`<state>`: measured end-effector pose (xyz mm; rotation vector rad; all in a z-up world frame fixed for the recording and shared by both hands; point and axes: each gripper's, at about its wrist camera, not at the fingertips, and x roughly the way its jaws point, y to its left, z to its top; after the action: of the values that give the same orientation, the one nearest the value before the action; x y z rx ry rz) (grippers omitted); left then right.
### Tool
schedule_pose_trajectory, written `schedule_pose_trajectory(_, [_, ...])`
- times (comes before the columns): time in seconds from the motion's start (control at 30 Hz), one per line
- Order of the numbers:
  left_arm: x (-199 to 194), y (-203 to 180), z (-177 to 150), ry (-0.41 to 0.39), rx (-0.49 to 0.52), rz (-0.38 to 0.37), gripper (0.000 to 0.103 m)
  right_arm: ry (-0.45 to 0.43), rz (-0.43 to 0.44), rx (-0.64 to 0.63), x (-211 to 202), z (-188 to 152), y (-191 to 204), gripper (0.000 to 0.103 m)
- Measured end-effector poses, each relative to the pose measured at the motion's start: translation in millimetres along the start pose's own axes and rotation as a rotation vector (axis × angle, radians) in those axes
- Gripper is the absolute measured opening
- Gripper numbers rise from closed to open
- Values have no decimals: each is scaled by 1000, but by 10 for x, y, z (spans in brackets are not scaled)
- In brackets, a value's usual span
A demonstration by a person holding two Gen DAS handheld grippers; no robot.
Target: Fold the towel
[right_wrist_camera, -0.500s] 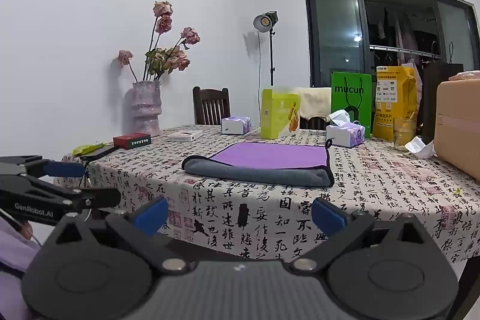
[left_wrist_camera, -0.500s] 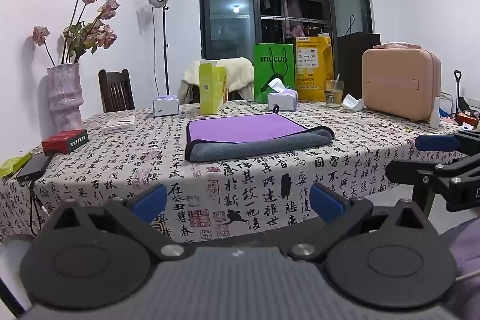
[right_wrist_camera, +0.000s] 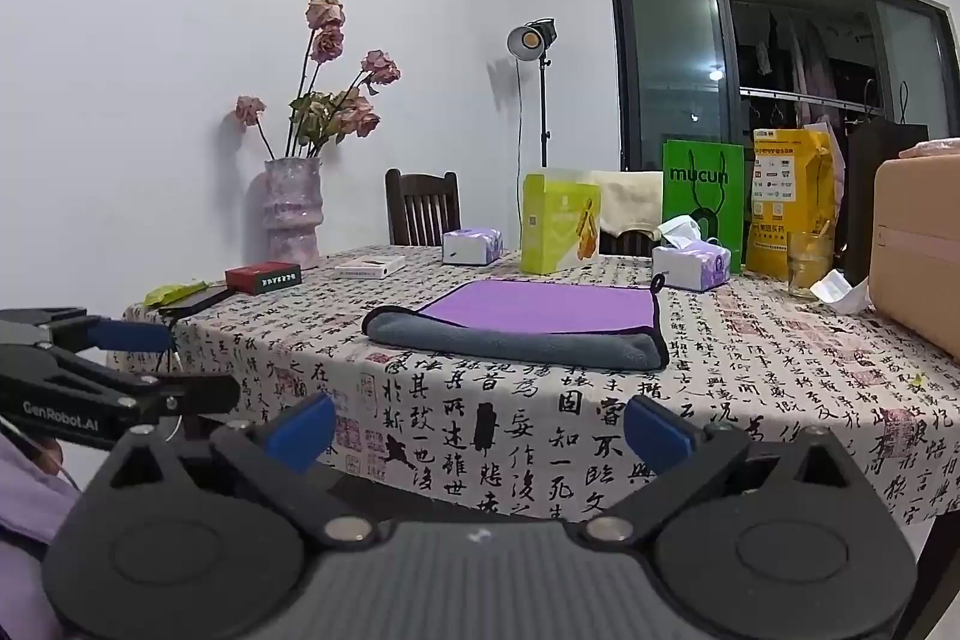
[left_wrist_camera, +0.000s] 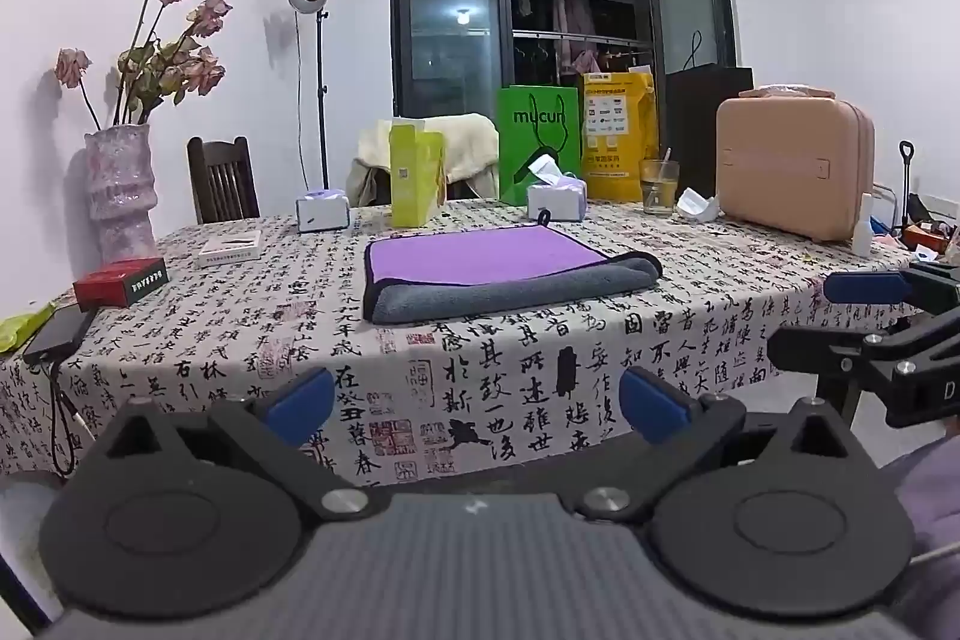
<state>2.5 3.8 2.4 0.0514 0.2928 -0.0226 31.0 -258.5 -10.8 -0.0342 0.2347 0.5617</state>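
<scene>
Nearest, the left gripper (left_wrist_camera: 474, 397) and the right gripper (right_wrist_camera: 477, 427) hang spread and empty before the table edge. Beyond lies one purple-and-grey microfibre towel (left_wrist_camera: 504, 271), already doubled. Pinching the calligraphy-print tablecloth (left_wrist_camera: 600, 340) with it could drag two tissue boxes (left_wrist_camera: 556, 202) behind.

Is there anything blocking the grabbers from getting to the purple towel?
Nothing visible does. The towel lies near the table's front edge, with only bare tablecloth before it. Both the left gripper and right gripper are open and held short of the table.
</scene>
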Motion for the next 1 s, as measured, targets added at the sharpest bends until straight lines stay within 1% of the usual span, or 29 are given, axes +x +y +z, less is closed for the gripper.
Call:
schedule_pose_trajectory(0.13, [18, 19, -16, -6, 4, -1, 103, 8, -11, -29, 31, -21, 8, 103])
schedule_pose_trajectory(0.3, [14, -5, -14, -4, 7, -2, 103, 8, 0, -36, 29, -26, 16, 103])
schedule_pose_trajectory(0.53, [11, 8, -15, -3, 9, -3, 103, 19, -3, -17, 50, -29, -15, 103])
schedule_pose_trajectory(1.0, [12, 15, -14, -1, 10, -6, 103, 10, -14, -8, 36, -33, -25, 103])
